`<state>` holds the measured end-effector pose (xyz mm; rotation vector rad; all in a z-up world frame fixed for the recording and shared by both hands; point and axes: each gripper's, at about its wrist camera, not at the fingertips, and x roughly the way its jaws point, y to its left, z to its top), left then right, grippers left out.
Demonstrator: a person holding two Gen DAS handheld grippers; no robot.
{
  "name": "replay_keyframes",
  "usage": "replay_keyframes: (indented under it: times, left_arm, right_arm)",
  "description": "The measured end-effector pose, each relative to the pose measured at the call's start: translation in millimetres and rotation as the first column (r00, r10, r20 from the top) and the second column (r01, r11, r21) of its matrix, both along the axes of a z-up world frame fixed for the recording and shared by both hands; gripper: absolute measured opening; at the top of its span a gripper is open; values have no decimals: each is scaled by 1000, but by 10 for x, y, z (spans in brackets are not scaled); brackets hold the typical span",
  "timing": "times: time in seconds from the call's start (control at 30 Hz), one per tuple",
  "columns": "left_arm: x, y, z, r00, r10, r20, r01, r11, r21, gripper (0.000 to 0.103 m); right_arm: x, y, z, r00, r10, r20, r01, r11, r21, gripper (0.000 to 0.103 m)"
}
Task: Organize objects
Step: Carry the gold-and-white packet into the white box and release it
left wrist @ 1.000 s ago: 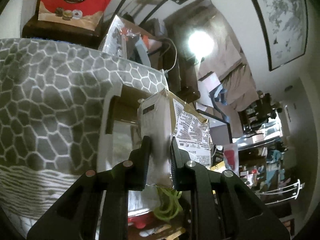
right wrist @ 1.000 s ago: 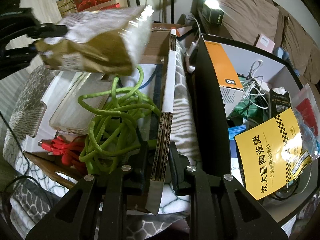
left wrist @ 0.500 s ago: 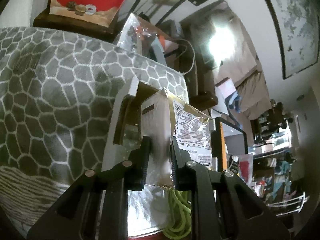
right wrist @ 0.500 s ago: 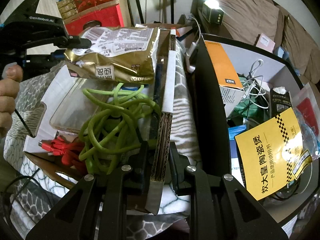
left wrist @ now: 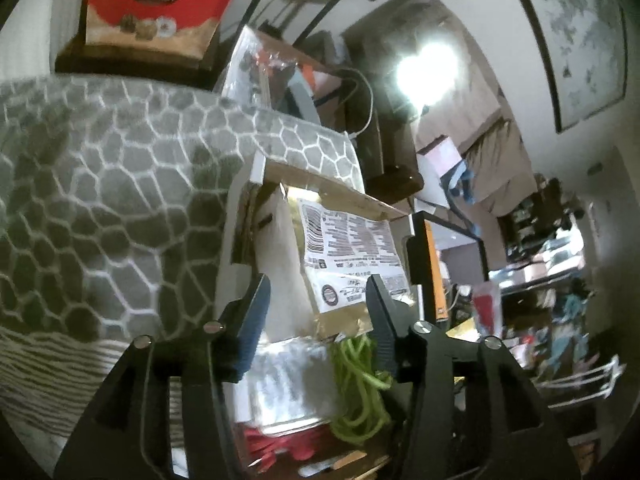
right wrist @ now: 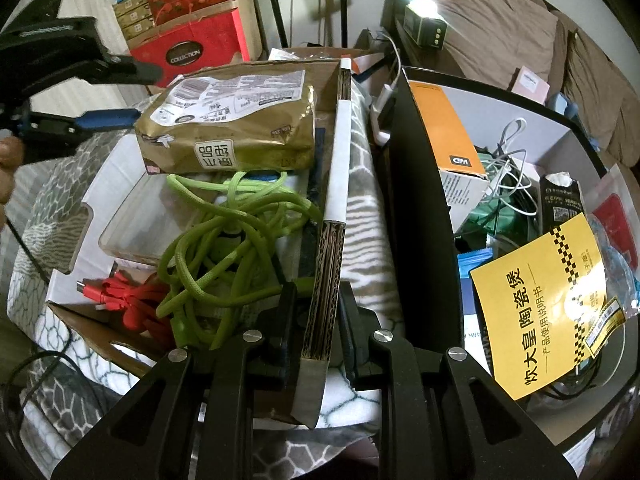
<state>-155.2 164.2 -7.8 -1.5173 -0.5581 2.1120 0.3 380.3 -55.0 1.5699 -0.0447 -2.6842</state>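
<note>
resting in cardboard box (right wrist: 340, 128), gold packet (right wrist: 228, 124) lies atop green cord (right wrist: 224, 240), red cable (right wrist: 128, 296) beside. left gripper (left wrist: 316, 312) fingers spread wide, holding nothing, packet just ahead. right gripper (right wrist: 316, 312) fingers clamped on box's corrugated wall. box sits on grey patterned blanket (left wrist: 100, 184).
</note>
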Motion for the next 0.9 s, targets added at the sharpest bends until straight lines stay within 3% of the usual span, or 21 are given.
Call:
replay_keyframes:
  times: [0.13,0.27,0.6,0.67,0.7,0.73,0.9]
  left_arm:
    - [88,-33,138,995,-55,-87,42,990,-136,57]
    - [146,-75,81,989,-100,-106,73,969,-237,59]
    - [213,-81,-284,991,-125,-44,111,964,-242,58]
    - [217,-20,-307,989,-136,-54,120,965,-234,54]
    - [209,9,-322,989,-139,-56,121,963,-242,43]
    - [198,48,-352,988,-143,-52,125,956,-265,26]
    - [206,148,-405,986,-152,-64,126,945,-301,20]
  right_arm:
    - [1,1,0,1000,0,0,0,1000,1,21]
    - [1,2,-1,1000,0,-1,0,1000,1,21]
    - [5,5,-3,1000,1,0,-1,1000,2,21]
    - [6,4,-2,1000,1,0,-1,1000,2,21]
    - [7,4,-3,1000,0,0,0,1000,0,21]
    - [7,-1,-2,1000,1,0,-1,1000,1,21]
    - [7,-14,12,1000,5,-6,-5,1000,3,21]
